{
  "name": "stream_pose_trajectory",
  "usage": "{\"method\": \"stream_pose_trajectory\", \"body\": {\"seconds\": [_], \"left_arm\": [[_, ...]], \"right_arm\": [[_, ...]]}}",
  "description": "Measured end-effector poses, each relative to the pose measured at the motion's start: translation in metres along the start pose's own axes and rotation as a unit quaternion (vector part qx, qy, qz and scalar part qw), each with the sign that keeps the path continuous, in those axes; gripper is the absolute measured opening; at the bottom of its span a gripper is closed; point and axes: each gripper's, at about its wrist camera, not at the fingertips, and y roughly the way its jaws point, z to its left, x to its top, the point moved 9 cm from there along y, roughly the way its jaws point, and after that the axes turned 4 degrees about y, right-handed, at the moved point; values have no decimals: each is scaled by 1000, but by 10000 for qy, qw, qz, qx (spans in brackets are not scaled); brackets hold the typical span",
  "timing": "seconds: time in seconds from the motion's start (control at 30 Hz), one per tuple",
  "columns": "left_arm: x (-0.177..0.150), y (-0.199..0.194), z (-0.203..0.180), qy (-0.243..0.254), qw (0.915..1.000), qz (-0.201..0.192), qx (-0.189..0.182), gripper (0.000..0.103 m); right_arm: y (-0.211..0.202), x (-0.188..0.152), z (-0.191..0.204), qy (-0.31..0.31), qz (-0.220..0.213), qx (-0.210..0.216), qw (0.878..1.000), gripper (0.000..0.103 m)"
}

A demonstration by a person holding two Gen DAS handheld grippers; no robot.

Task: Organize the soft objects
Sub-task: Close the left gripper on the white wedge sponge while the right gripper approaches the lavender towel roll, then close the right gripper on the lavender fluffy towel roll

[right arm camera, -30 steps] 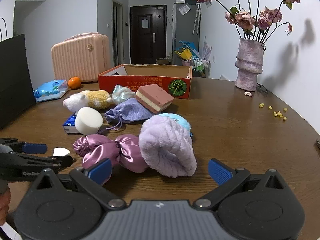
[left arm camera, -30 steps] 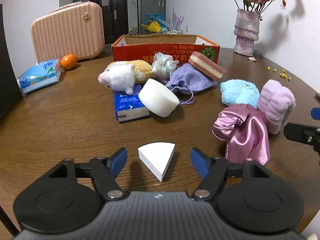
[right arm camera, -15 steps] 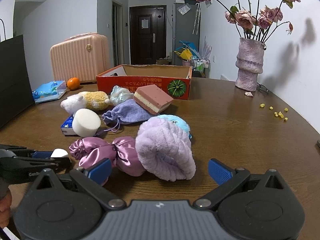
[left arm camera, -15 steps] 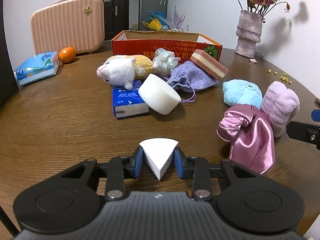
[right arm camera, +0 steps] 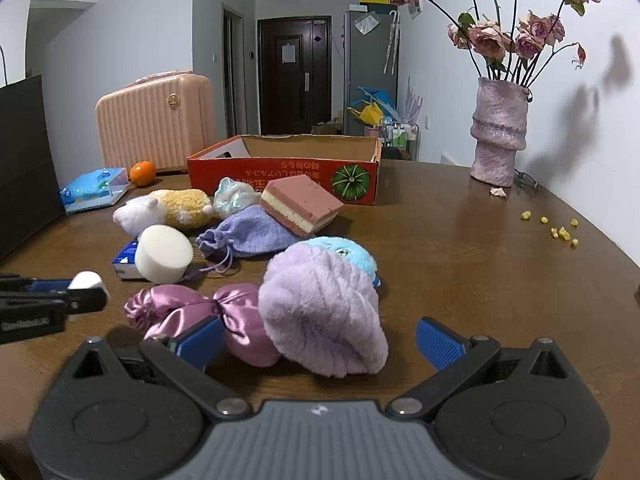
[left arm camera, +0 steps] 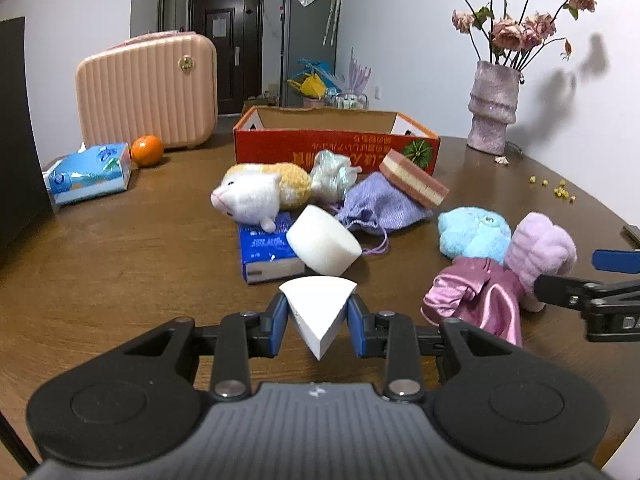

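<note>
My left gripper (left arm camera: 318, 318) is shut on a white wedge sponge (left arm camera: 316, 300), held just above the brown table (left arm camera: 120, 264); in the right wrist view the wedge (right arm camera: 86, 280) shows at the left edge. Beyond it lie a round white sponge (left arm camera: 324, 244), a plush hamster (left arm camera: 256, 192), a purple drawstring pouch (left arm camera: 380, 204) and a layered pink sponge (left arm camera: 414, 184). My right gripper (right arm camera: 318, 340) stands open, its blue fingers either side of a lilac fluffy ball (right arm camera: 320, 308) and a pink satin pouch (right arm camera: 180, 308). A red cardboard box (left arm camera: 336, 148) sits behind the pile.
A blue tissue pack (left arm camera: 266, 252) lies under the round sponge. At the far left are a wrapped tissue box (left arm camera: 88, 172), an orange (left arm camera: 147, 151) and a pink case (left arm camera: 148, 92). A vase of roses (left arm camera: 494, 112) stands at the back right, with yellow crumbs (left arm camera: 556, 188) nearby.
The left jaws closed on the white wedge, then raised it slightly off the table. The right gripper stayed open and still.
</note>
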Motion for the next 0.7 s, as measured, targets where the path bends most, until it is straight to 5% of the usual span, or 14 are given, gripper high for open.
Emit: {"method": "stream_pose_trajectory", "body": {"seconds": [0.7], "left_arm": [[2,-5,-2,9,9999,-103,6,32]], "right_arm": [[40,4,-16,42,-435,-245,9987,98]]}}
